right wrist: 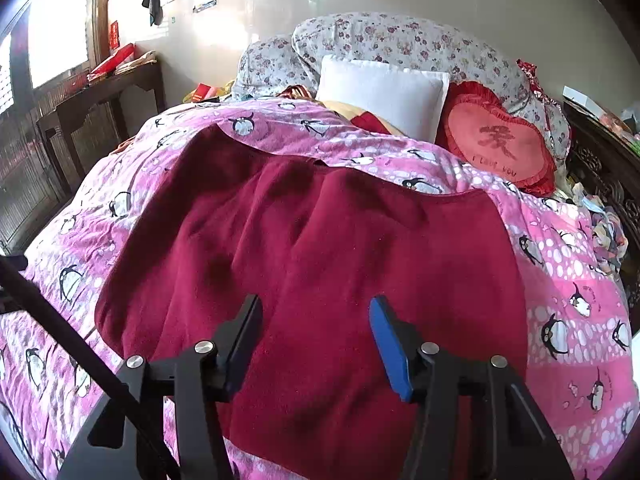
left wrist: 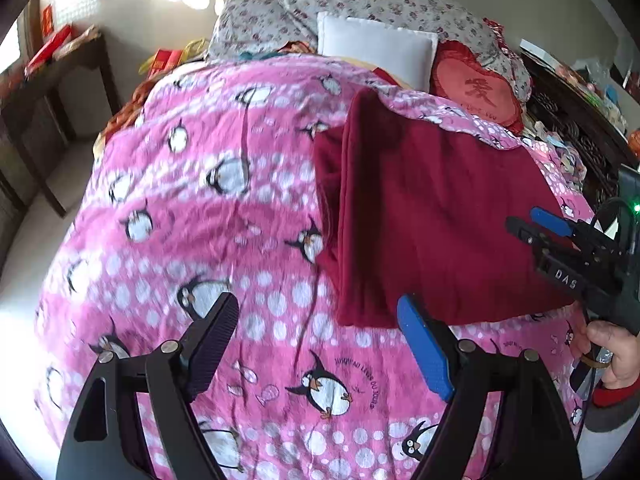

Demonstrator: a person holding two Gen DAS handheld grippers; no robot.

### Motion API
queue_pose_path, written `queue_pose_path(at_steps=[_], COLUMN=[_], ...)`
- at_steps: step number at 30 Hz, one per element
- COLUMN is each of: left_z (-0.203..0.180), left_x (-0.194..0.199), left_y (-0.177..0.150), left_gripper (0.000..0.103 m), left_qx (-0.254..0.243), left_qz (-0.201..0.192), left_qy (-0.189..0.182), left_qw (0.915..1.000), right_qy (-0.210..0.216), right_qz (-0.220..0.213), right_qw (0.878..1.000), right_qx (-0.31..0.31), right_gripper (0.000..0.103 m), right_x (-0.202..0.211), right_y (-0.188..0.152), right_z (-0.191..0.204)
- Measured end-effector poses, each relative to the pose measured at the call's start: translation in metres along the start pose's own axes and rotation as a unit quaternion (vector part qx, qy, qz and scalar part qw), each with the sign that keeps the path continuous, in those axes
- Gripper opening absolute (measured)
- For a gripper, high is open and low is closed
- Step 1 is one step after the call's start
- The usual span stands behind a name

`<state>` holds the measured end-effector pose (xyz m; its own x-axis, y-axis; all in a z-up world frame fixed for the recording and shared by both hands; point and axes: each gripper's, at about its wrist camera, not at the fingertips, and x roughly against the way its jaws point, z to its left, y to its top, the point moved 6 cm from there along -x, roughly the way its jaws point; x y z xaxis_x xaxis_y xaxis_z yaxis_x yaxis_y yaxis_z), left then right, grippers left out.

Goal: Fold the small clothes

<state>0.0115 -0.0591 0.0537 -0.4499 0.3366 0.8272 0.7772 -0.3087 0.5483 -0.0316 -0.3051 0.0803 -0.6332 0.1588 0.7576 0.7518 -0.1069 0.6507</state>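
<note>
A dark red garment [left wrist: 432,216] lies spread flat on the pink penguin quilt [left wrist: 208,208], with one side folded over along its left edge. My left gripper [left wrist: 316,304] is open above the quilt, just off the garment's near left corner, with nothing between its fingers. In the left wrist view, the right gripper [left wrist: 524,220] reaches in over the garment's right edge, held by a hand [left wrist: 612,352]. Seen from the right wrist, the right gripper [right wrist: 316,306] is open over the near part of the garment [right wrist: 320,240], its pads apart and gripping nothing.
At the head of the bed are a white pillow [right wrist: 380,96], a red heart cushion [right wrist: 496,140] and floral bedding [right wrist: 400,44]. A dark wooden table [right wrist: 108,92] stands on the left. A carved dark bed frame [right wrist: 600,168] with clutter runs along the right.
</note>
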Motion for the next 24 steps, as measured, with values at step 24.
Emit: queue_pose_path(at_steps=[24], left_z=[0.005], left_x=[-0.071], left_y=[-0.015], left_gripper=[0.088], left_qx=[0.086], left_qz=[-0.006], left_qy=[-0.051], left_qw=[0.9950], right_qy=[0.026], right_qz=[0.031], right_qw=[0.999], right_qx=[0.003], right_gripper=[0.059], right_x=[-0.043], right_y=[0.027], right_z=[0.023])
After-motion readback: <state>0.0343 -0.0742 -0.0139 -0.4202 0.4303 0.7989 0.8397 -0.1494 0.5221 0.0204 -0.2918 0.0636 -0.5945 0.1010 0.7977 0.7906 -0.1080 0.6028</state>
